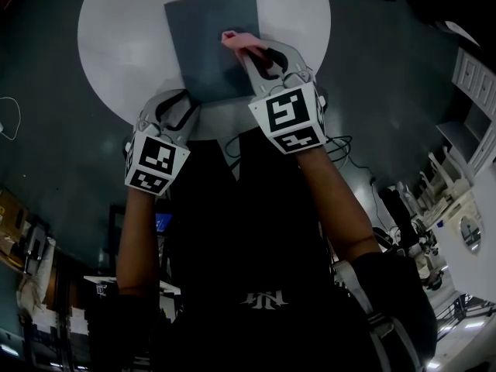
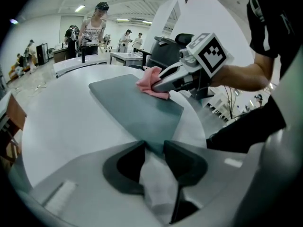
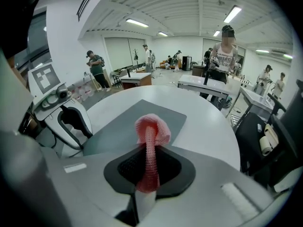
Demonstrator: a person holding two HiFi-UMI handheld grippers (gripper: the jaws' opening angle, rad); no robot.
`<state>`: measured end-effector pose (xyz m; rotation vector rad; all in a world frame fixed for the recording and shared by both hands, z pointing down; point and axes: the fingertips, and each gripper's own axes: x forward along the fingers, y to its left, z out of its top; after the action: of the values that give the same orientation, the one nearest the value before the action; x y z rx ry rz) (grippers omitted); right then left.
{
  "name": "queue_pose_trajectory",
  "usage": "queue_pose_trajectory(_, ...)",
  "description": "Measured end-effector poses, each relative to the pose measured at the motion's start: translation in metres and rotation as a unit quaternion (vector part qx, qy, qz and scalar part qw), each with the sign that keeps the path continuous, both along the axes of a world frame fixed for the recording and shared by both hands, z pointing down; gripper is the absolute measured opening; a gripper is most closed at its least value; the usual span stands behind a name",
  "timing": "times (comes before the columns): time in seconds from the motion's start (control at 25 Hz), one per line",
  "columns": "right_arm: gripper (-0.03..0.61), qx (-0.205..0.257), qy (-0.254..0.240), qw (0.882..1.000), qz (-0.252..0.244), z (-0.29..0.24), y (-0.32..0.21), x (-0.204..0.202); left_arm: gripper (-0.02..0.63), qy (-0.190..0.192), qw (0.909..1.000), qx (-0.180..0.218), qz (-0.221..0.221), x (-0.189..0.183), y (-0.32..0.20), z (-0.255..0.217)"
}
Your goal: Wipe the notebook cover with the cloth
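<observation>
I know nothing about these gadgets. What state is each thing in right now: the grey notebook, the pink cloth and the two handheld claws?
notebook: closed, lying flat on the table.
cloth: bunched up, resting on the notebook cover.
right gripper: jaws shut on the cloth.
left gripper: jaws nearly together, with the notebook's near corner between them.

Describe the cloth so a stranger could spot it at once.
Find the round white table, then the dark grey notebook lying on it. On its cover sits the cloth, pinched in the right gripper: the only pink, crumpled thing there.
</observation>
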<state>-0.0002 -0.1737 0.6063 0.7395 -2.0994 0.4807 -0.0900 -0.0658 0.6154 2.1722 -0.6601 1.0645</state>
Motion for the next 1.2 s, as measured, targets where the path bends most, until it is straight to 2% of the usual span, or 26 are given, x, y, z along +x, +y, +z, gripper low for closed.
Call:
queue_pose_trajectory(0.2, 0.035, -0.008, 0.043, 0.998, 0.043, 0.000, -0.007, 0.037, 0.130, 0.006, 1.0000, 0.004, -0.003, -0.001, 0.001, -0.002)
queue_pose_trajectory(0.28, 0.035, -0.008, 0.027, 0.998, 0.053, -0.008, -0.009, 0.041, 0.130, 0.007, 0.9999, 0.006, -0.004, -0.003, 0.004, -0.002)
queue_pose_trajectory(0.4, 0.034, -0.021, -0.072, 0.996, 0.047, -0.039, -0.004, 0.009, 0.130, 0.006, 0.9999, 0.008, -0.004, -0.006, 0.004, -0.001)
queue_pose_trajectory(0.48, 0.034, -0.033, -0.117, 0.992, 0.034, -0.054, 0.003, -0.022, 0.130, 0.006, 0.9999, 0.010, -0.004, -0.006, 0.003, -0.001)
queue_pose_trajectory(0.72, 0.035, -0.076, -0.144, 0.987, -0.015, -0.045, 0.040, -0.107, 0.130, 0.006, 0.9999, 0.010, -0.007, -0.011, 0.002, -0.004)
queue_pose_trajectory(0.84, 0.035, -0.082, -0.139, 0.986, -0.032, -0.030, 0.050, -0.126, 0.130, 0.007, 0.9999, 0.010, -0.009, -0.010, 0.002, 0.000)
queue_pose_trajectory(1.08, 0.035, -0.045, -0.048, 0.994, -0.085, -0.005, 0.056, -0.122, 0.130, 0.005, 0.9999, 0.010, -0.009, -0.008, 0.000, 0.000)
queue_pose_trajectory(1.2, 0.034, -0.036, -0.034, 0.994, -0.097, -0.002, 0.057, -0.121, 0.130, 0.003, 0.9999, 0.010, -0.011, -0.012, 0.001, 0.000)
